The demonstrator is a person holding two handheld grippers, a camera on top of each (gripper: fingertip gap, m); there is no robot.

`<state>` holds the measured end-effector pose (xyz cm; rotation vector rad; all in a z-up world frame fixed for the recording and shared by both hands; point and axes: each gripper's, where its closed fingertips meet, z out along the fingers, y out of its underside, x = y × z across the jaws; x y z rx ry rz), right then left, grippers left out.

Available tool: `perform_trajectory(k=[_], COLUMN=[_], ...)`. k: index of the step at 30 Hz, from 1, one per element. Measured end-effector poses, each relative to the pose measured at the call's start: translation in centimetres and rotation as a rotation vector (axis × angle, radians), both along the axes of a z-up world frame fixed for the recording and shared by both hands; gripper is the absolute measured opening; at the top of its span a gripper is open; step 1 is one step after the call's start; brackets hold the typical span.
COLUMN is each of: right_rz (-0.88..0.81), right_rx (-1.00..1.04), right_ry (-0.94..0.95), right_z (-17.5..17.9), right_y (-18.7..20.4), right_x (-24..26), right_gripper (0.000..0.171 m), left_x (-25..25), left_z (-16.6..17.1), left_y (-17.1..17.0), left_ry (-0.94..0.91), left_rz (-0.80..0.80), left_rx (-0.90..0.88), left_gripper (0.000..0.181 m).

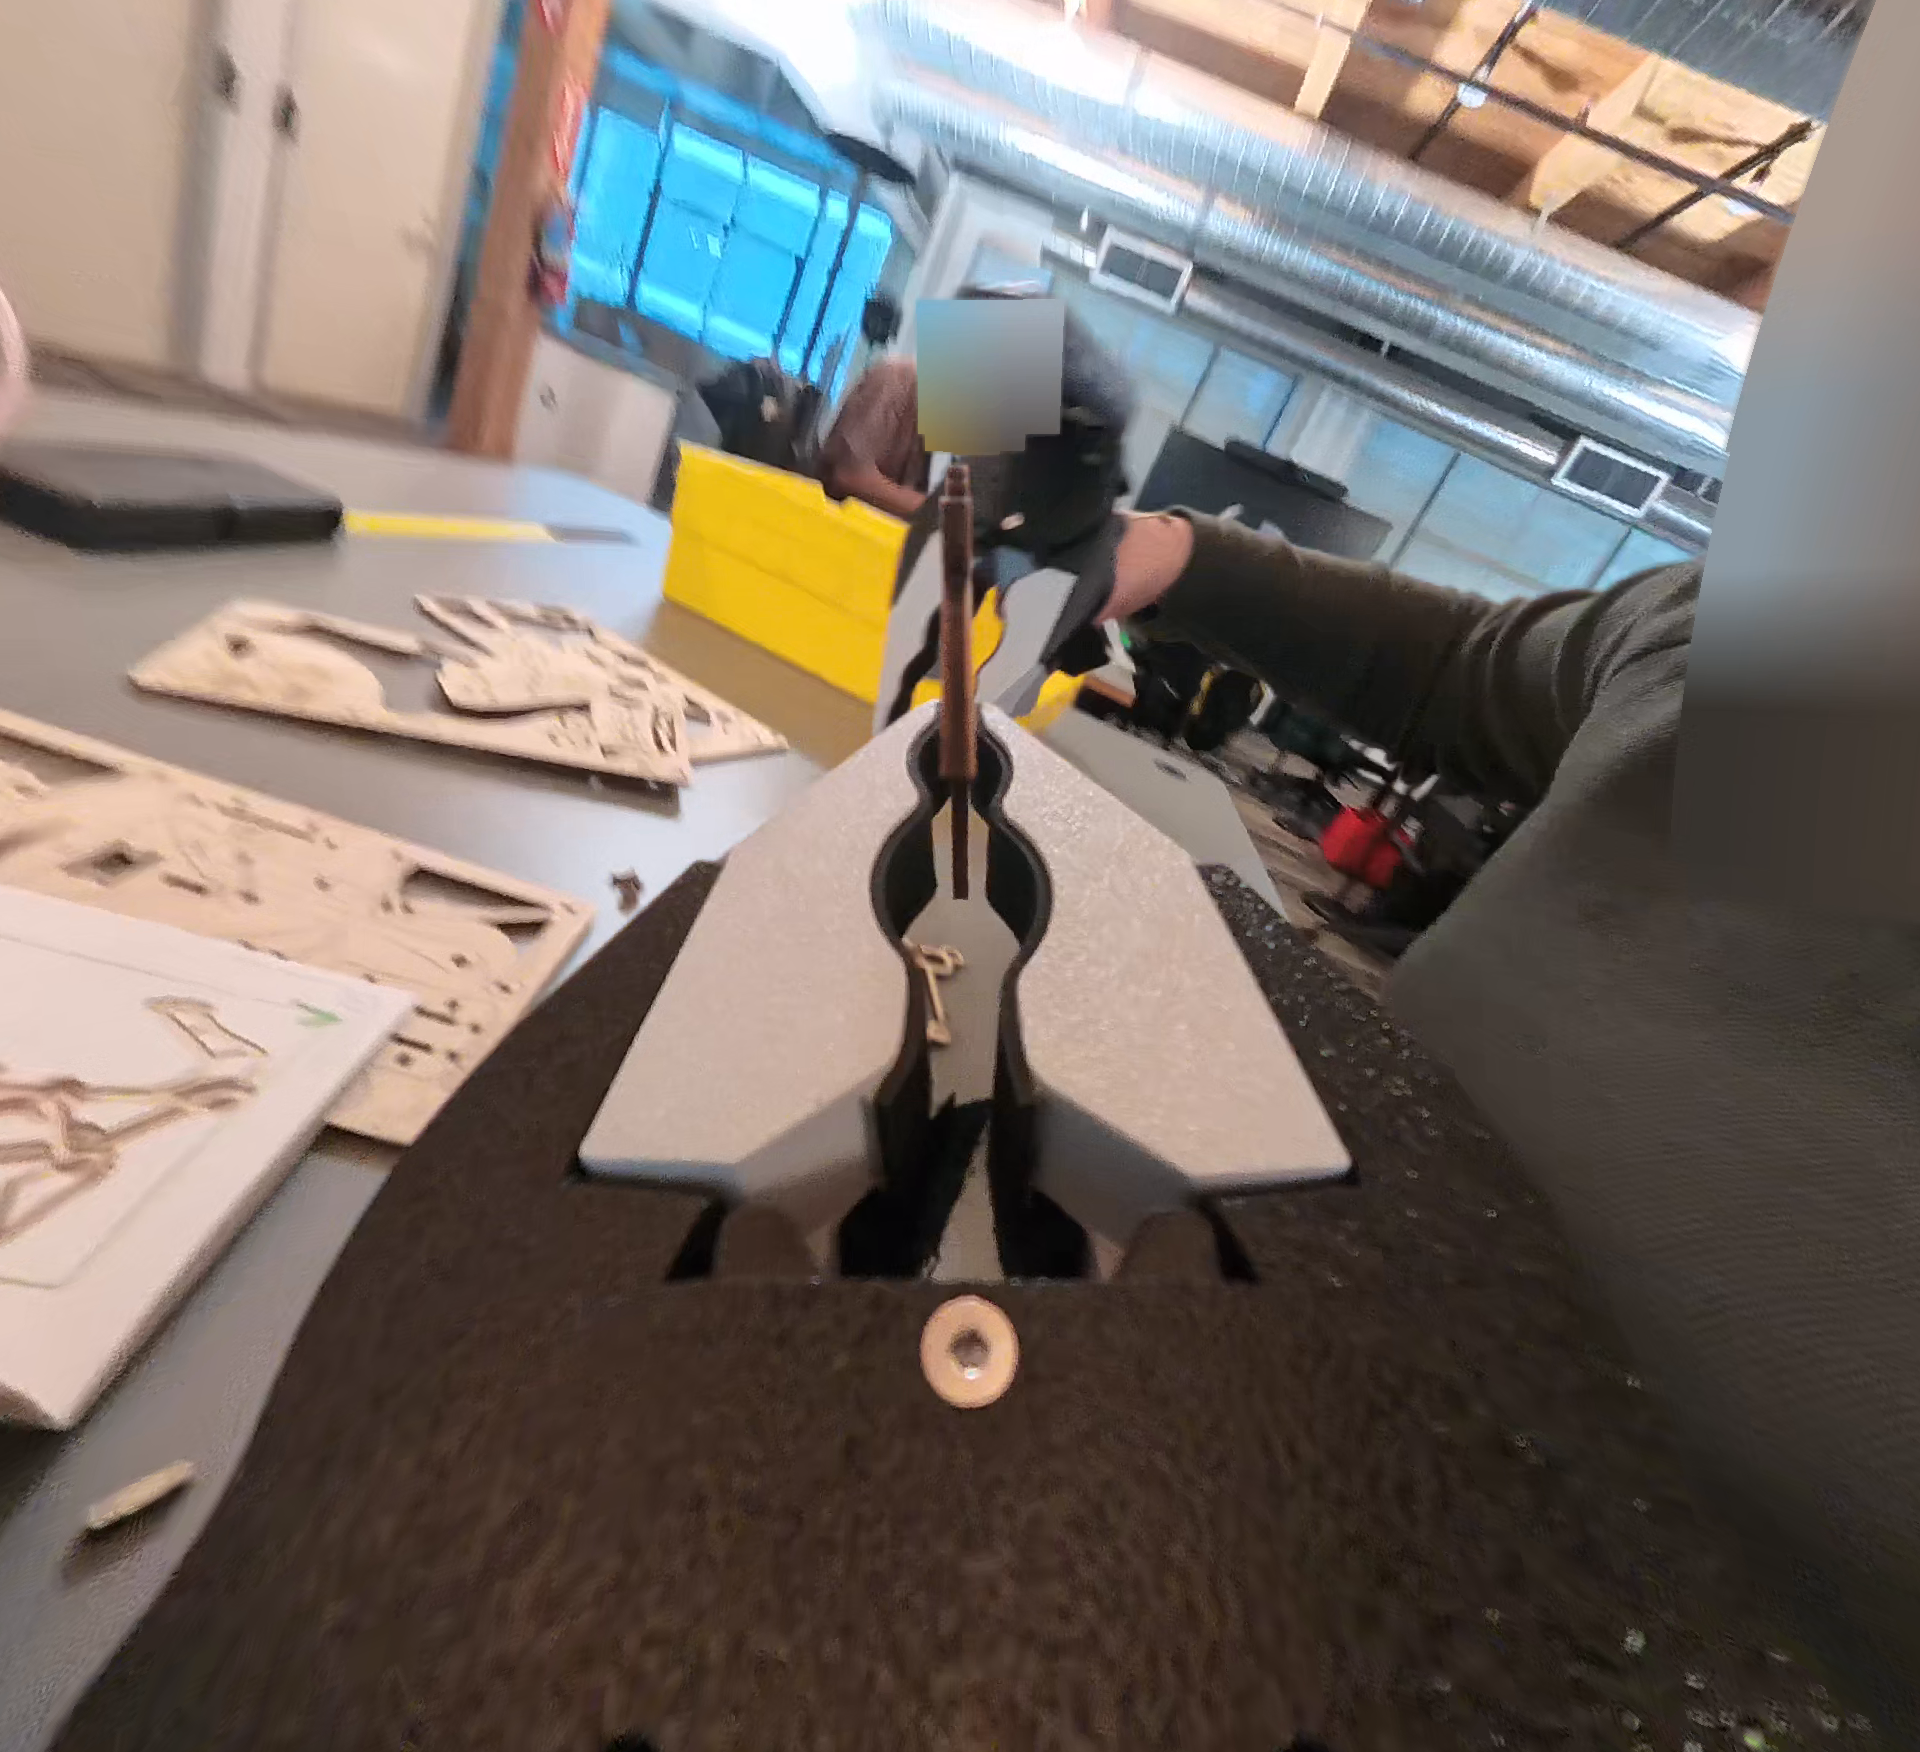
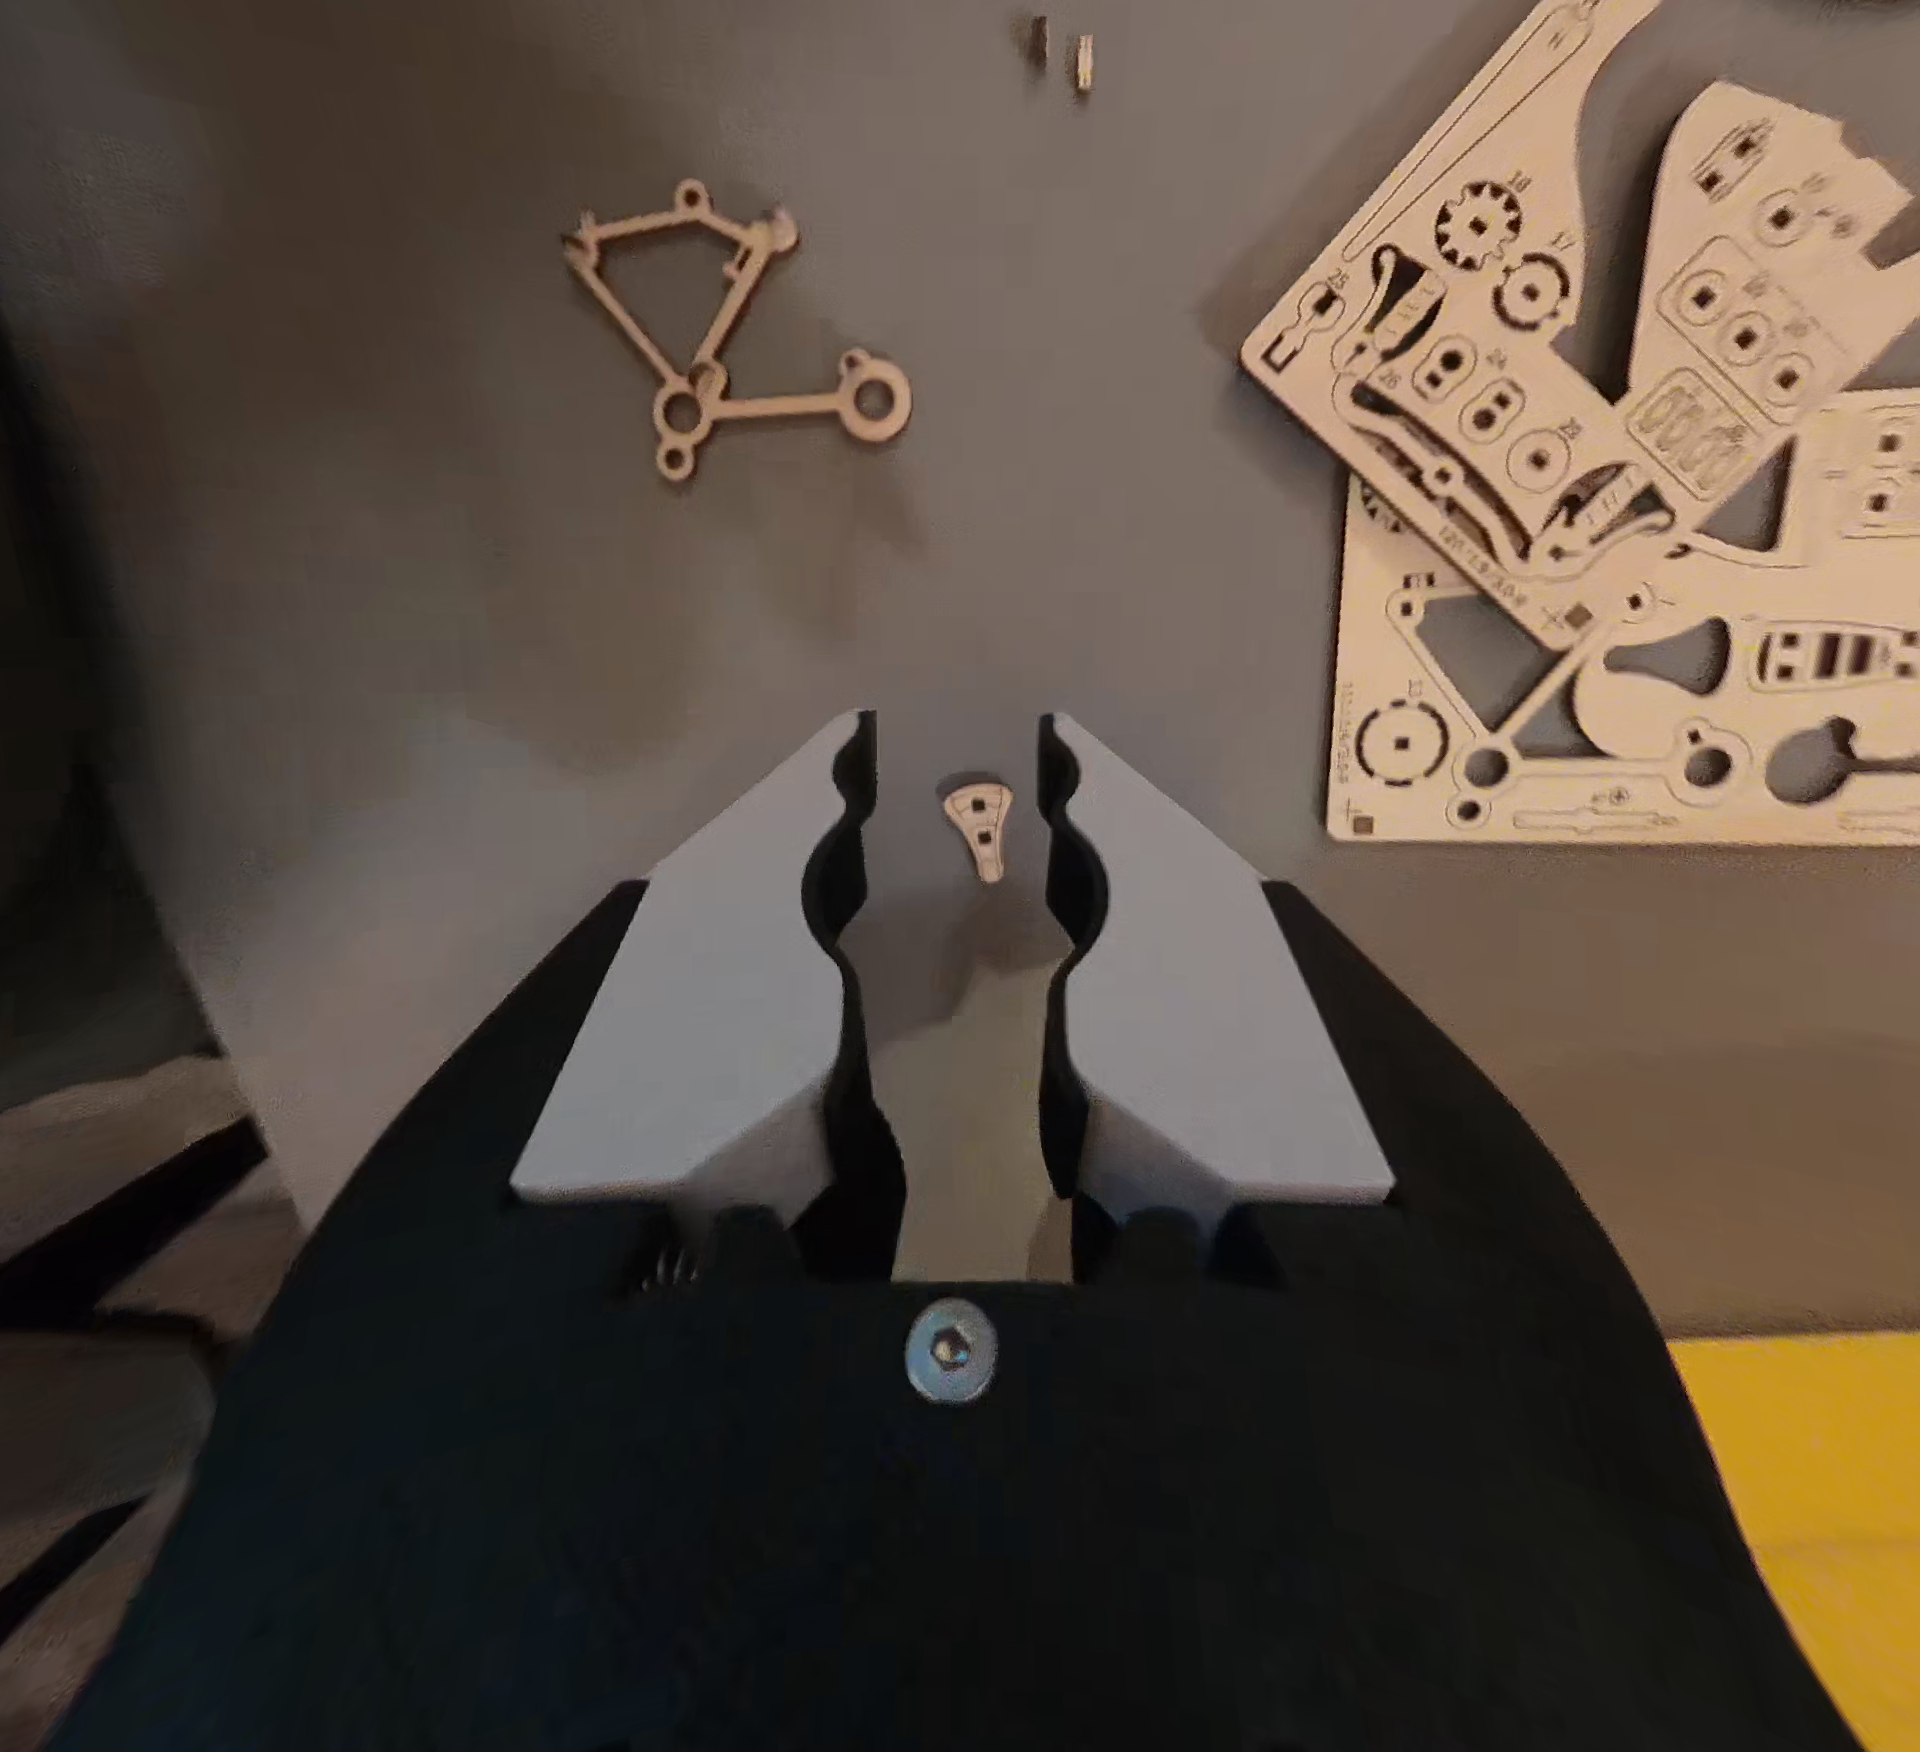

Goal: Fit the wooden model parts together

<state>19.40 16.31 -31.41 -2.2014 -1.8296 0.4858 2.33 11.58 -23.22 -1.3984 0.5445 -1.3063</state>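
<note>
In the left wrist view, my left gripper (image 1: 958, 728) is shut on a thin flat wooden part (image 1: 956, 622), seen edge-on and standing up past the fingertips, held above the table. The right gripper (image 1: 1023, 632) shows just behind it, held by a person's hand. In the right wrist view, my right gripper (image 2: 956, 728) is open and points down at the grey table (image 2: 416, 559). A small fan-shaped wooden part (image 2: 979, 814) lies on the table between its fingertips, untouched. A wooden frame part with rings (image 2: 717, 331) lies farther ahead to the left.
Laser-cut wooden sheets (image 2: 1621, 497) lie at the right, and others show in the left wrist view (image 1: 436, 674). Two tiny wooden pegs (image 2: 1060, 45) lie ahead. An instruction sheet (image 1: 156, 1100) is at the left, a yellow bin (image 1: 769, 570) behind. A person's sleeve (image 1: 1403, 642) crosses the right. About 20 cm separates my left fingertips from my right.
</note>
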Motion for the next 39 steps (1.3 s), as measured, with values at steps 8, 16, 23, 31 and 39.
perform_trajectory(k=[8, 16, 23, 31, 39], right_rz=[-0.021, -0.011, -0.074, -0.007, 0.069], right_rx=[0.140, 0.108, 0.059, 0.146, 0.118], right_ry=[0.056, 0.079, 0.090, 0.379, 0.756], right_z=[-2.5, -3.5, -3.5, 0.7, 5.0], right_y=[-0.4, -0.2, -0.1, 0.6, 2.1], right_x=[2.6, 2.4, 2.5, -4.4, -12.1], right_gripper=[0.023, 0.018, 0.008, 0.007, 0.007], left_x=[1.6, 3.1, 2.9, 3.6, 2.8], left_z=[-2.1, -3.1, -3.3, -3.7, -4.2], left_y=[0.1, -1.7, -1.1, -2.4, -0.3], left_ry=[0.057, 0.111, 0.116, 0.146, 0.188], left_rz=[-0.114, -0.286, -0.254, -0.354, -0.182], left_rx=[-0.190, -0.255, -0.272, -0.292, -0.272], left_gripper=[0.000, 0.000, 0.000, 0.000, 0.000])
